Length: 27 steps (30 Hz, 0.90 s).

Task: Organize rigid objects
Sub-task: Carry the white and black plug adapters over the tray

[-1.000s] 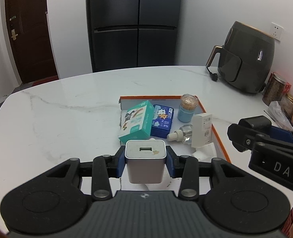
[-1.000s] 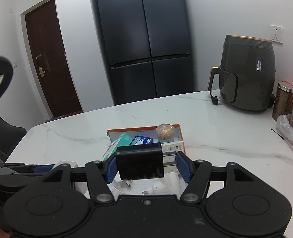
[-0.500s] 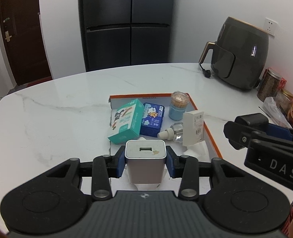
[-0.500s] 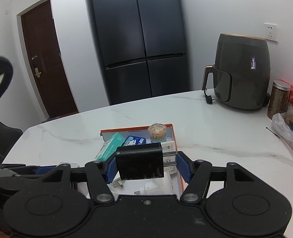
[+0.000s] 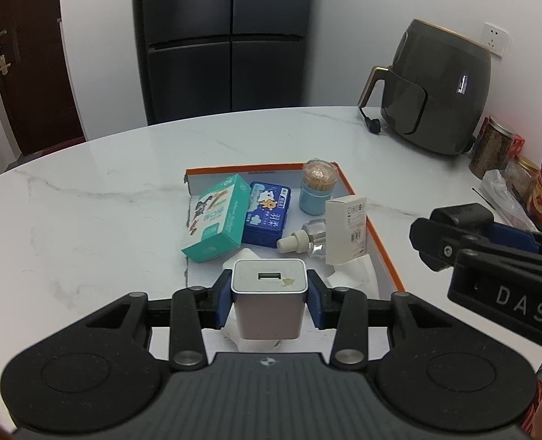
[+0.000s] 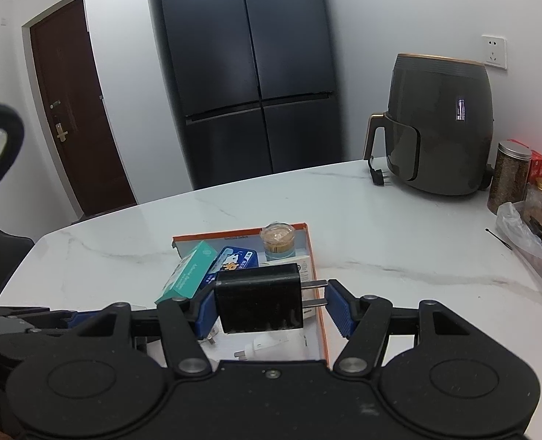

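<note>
At the bottom middle of the left view, the left gripper [image 5: 270, 295] has its jaws clenched on a silver charger [image 5: 269, 308], with the little port facing up. At the bottom middle of the right view, the right gripper [image 6: 271, 308] has its jaws grasping a black charger [image 6: 258, 304]. One pad is on the body and the other is on the tips of the two metal pins.

Not much has changed in the last second. Both grips look the same as before, and neither charger has slipped. The only change is that the tray [image 5: 245, 167] has slid a little to the left in both views, so the hands seem to have turned or shifted just a bit.

The tray sits on the white bench [image 5: 87, 220] in the middle of the frame. In it are a green box [image 5: 216, 216], a blue box [image 5: 267, 216], a jar [image 5: 317, 190], a white box [image 5: 346, 231] and a small bottle [image 5: 304, 238]. These fill the far half. The near half, just past the jaws, looks mostly free, with a white plug [image 6: 267, 344] lying there.

I think both chargers are held up over the near end of the tray, ready to go in. Neither one is put down yet, so that step is still to do. The free spot near the white plug looks like the best place for them.
</note>
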Motion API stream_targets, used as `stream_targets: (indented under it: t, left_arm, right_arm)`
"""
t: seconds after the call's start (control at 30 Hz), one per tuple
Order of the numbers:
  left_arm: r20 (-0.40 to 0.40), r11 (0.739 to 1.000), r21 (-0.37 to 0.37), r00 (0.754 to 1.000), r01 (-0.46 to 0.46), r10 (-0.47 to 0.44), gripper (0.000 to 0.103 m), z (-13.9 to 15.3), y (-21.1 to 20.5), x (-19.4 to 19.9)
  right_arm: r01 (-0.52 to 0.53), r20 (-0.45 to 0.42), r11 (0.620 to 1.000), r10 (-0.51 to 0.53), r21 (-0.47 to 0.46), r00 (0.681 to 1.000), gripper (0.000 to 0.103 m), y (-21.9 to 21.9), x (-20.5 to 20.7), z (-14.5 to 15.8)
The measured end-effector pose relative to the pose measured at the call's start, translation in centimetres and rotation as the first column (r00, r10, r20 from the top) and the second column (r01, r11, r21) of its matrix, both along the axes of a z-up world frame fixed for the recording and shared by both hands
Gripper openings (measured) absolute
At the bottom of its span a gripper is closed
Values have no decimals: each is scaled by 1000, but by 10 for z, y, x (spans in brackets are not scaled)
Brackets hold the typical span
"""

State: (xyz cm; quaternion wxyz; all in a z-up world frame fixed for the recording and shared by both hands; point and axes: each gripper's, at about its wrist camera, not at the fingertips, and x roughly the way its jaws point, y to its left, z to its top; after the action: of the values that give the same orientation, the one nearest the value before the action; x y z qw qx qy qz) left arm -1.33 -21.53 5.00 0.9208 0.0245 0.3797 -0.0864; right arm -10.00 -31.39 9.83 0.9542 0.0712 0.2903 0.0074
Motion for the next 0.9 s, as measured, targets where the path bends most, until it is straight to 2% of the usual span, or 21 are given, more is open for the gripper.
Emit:
stream_targets:
  t: [0.33,0.9]
  left_arm:
    - [-8,1000,10,1000,12,-12,41,-4,-5,7]
    - [-25,999,3,999,33,-32,41,-10,-14,23]
  right_arm:
    - [9,1,1000,-9,5,1000,74,-6,10,-2]
    - [-41,-31,999,42,19,999,74,-6,44,-5]
